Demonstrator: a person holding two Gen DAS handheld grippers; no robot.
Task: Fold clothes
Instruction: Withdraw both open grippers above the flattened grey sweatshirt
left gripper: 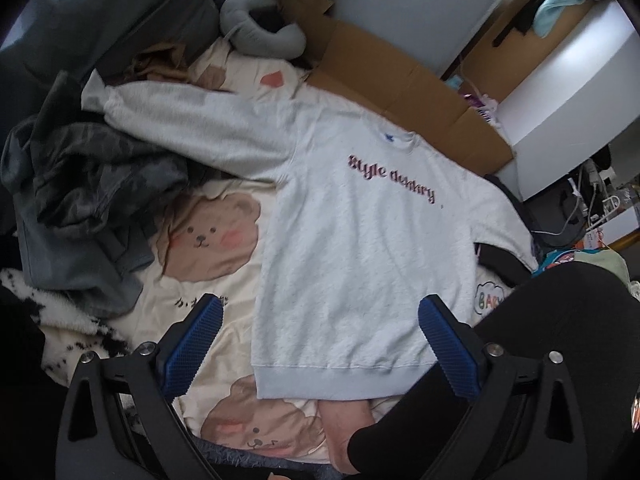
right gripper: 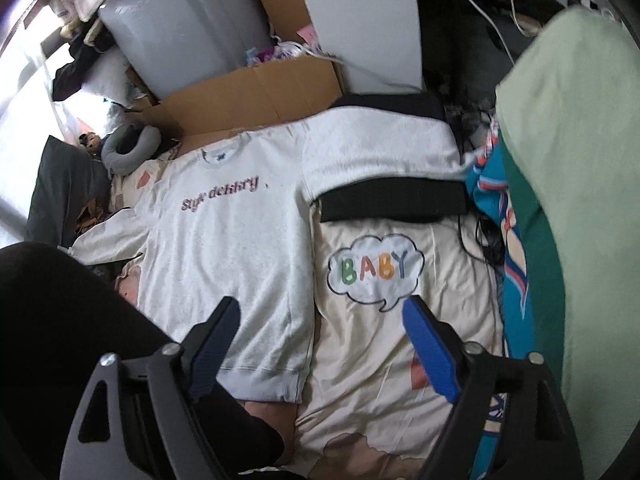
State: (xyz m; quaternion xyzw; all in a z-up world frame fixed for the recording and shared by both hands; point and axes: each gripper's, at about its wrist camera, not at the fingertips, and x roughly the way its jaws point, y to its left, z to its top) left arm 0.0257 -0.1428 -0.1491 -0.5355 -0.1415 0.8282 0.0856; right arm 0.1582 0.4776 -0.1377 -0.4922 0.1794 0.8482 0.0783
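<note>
White sweatshirt [left gripper: 360, 248] lying flat, print side up, on the bear-print bedcover [left gripper: 208, 240], spread across the middle of the left wrist view. Long axis runs hem to collar: the ribbed hem [left gripper: 332, 380] lies nearest the cameras at 6 o'clock, and the collar [left gripper: 396, 138] points away toward 1 o'clock, at the cardboard sheet [left gripper: 400, 80]. One sleeve [left gripper: 192, 128] stretches out toward 10 o'clock and ends against the dark clothes pile [left gripper: 88, 196]; the other sleeve [right gripper: 380, 148] reaches toward 3 o'clock in the right wrist view and lies over a black object [right gripper: 394, 202], just beyond the "BABY" print [right gripper: 376, 268].

Left gripper [left gripper: 320, 344] above the hem's left corner, jaws spread wide, nothing between them. Right gripper [right gripper: 320, 344] over the hem's right corner, likewise wide apart and empty.

Likely hazards: the 10 o'clock sleeve may drag pieces of the dark pile along when folded inward; the other sleeve, draped over the raised black object, may fold unevenly or slip off the bed edge; a pinch at the hem may also catch the bedcover beneath. The person's dark-clad leg [left gripper: 520, 340] lies close to the hem and could trap it.
</note>
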